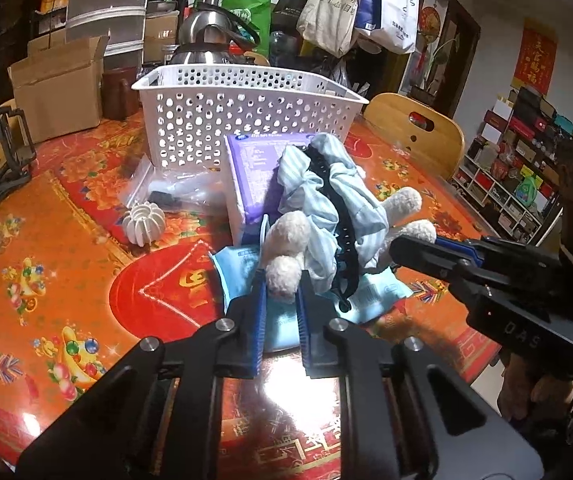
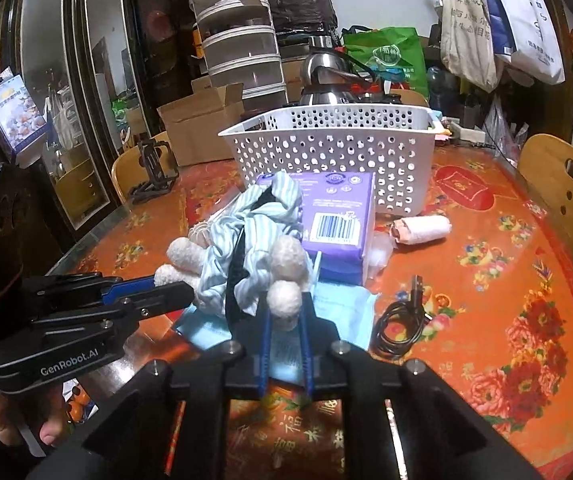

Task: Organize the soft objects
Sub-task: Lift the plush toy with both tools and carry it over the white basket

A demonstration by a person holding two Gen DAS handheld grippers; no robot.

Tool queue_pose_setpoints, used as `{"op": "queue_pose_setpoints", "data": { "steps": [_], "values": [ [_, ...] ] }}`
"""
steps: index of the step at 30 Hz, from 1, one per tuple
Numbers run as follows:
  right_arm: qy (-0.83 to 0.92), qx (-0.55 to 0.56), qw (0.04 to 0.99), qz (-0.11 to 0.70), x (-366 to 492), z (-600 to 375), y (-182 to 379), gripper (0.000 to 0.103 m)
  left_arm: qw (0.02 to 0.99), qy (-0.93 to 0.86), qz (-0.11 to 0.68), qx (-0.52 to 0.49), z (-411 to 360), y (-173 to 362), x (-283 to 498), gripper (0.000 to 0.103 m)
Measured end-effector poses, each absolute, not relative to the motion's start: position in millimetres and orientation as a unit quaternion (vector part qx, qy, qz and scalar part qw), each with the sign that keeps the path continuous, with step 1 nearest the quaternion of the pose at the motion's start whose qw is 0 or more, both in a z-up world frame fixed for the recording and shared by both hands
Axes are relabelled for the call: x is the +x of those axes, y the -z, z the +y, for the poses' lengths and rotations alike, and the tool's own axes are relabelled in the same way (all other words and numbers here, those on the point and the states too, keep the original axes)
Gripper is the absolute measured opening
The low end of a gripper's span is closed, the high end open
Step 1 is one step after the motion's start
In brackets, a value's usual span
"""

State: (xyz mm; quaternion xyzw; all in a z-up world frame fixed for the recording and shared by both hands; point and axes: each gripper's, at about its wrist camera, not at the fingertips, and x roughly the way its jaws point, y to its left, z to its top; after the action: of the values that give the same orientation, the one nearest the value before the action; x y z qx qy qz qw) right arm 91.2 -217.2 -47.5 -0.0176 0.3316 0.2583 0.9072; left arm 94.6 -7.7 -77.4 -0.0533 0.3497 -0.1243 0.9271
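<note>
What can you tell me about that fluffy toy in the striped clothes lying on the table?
The plush toy looks like a soft doll of cream, woolly fabric, dressed in pale blue-and-white striped cloth, with a black strap draped across it. It lies on its side atop a light blue packet and leans against a purple box, just in front of the white perforated basket. Two stubby limbs point at each camera. The left gripper is shut on one limb and the right gripper on another.
</note>
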Motion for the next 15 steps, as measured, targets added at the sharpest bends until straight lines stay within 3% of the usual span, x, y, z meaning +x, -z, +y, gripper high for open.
{"op": "queue_pose_setpoints", "data": {
  "steps": [15],
  "values": [
    [-0.265,-0.040,0.920,0.286,92.5,-212.3,10.8,0.010,0.944,0.123,0.302,-0.057,0.7,26.8,94.0,0.012]
  ]
}}
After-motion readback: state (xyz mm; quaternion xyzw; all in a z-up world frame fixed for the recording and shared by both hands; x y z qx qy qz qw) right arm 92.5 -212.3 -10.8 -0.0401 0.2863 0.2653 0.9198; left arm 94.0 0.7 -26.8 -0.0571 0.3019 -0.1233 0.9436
